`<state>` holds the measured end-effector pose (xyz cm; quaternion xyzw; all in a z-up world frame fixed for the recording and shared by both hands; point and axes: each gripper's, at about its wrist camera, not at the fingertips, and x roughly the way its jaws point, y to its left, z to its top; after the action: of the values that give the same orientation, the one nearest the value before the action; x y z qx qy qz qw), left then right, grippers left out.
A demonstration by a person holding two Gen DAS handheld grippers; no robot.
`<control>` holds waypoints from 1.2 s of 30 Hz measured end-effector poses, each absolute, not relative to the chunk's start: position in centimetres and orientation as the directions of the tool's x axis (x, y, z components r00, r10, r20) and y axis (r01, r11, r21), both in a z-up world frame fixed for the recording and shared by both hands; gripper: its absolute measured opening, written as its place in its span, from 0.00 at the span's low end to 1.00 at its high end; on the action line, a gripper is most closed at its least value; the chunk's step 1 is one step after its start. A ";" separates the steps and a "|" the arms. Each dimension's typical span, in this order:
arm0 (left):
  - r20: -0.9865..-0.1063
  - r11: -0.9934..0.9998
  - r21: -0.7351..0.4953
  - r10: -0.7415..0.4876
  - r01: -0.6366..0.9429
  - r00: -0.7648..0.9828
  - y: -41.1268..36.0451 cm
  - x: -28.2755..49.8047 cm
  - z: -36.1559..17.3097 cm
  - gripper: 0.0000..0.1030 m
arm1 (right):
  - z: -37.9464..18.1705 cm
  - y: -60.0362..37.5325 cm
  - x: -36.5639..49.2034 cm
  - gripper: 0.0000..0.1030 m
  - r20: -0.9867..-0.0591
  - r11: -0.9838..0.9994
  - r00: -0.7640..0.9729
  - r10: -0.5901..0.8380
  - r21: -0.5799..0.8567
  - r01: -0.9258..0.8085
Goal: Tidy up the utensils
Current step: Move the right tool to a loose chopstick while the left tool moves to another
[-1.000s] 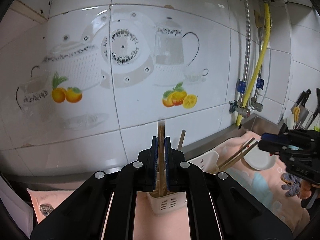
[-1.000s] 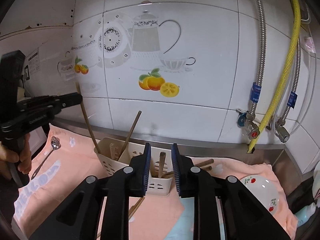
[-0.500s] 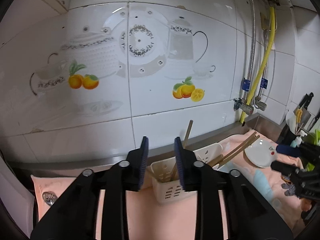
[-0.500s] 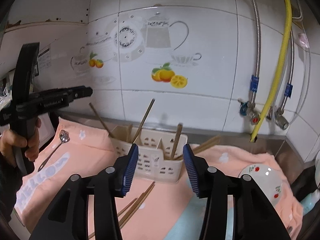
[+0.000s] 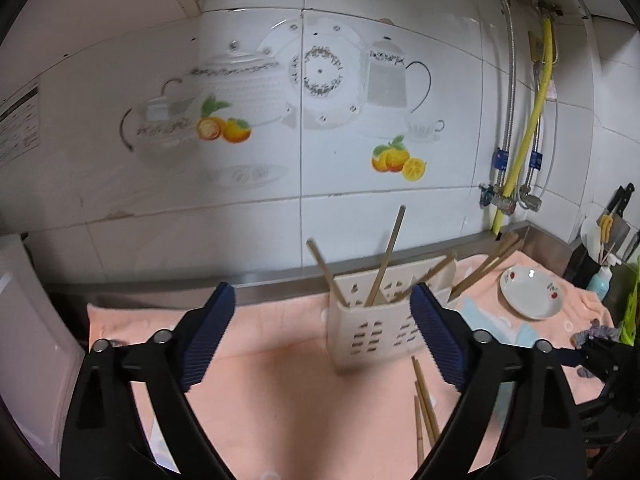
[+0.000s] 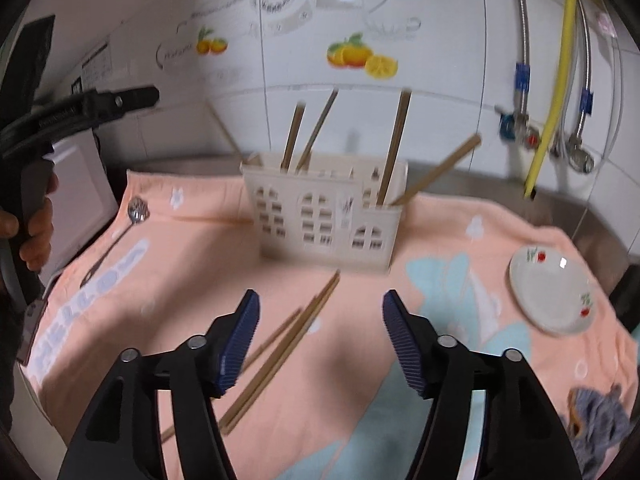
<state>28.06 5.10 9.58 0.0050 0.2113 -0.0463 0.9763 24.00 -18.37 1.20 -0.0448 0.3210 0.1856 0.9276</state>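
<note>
A cream slotted utensil holder (image 6: 326,218) stands on the peach towel (image 6: 192,276), with several wooden chopsticks (image 6: 394,148) upright or leaning in it. It also shows in the left wrist view (image 5: 374,330). Several loose chopsticks (image 6: 280,344) lie on the towel in front of it, also in the left wrist view (image 5: 424,408). A metal spoon (image 6: 120,232) lies at the towel's left. My right gripper (image 6: 320,340) is open and empty above the loose chopsticks. My left gripper (image 5: 320,334) is open and empty, left of the holder.
A white plate with red cherries (image 6: 550,292) lies on the towel at right, also in the left wrist view (image 5: 528,294). A grey-blue cloth (image 6: 600,416) lies at front right. Pipes and a yellow hose (image 6: 558,80) run down the tiled wall. A knife rack (image 5: 612,232) stands far right.
My left gripper let go of the chopsticks into the holder, opened wide and drew back. My right gripper opened wider, pulled back and tilted down toward the loose chopsticks.
</note>
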 end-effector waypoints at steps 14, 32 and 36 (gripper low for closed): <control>-0.440 0.997 0.054 -0.020 0.049 0.898 5.1 22.9 5.2 0.95 | -4.9 -15.8 19.5 0.75 -0.679 0.932 0.679 0.280 0.022 -0.362; -0.474 1.000 -0.002 -0.007 0.006 0.880 7.4 19.8 2.2 0.95 | -9.3 -13.9 21.3 0.75 -0.762 0.950 0.608 0.221 0.028 -0.309; -0.479 1.000 -0.009 -0.007 0.003 0.878 7.5 19.7 1.9 0.95 | -9.5 -13.9 21.4 0.75 -0.764 0.950 0.607 0.219 0.026 -0.310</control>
<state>19.70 7.49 1.91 -0.0039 0.2474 -0.0024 0.9689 21.40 -13.93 -9.55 -0.0547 0.4178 0.1477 0.8948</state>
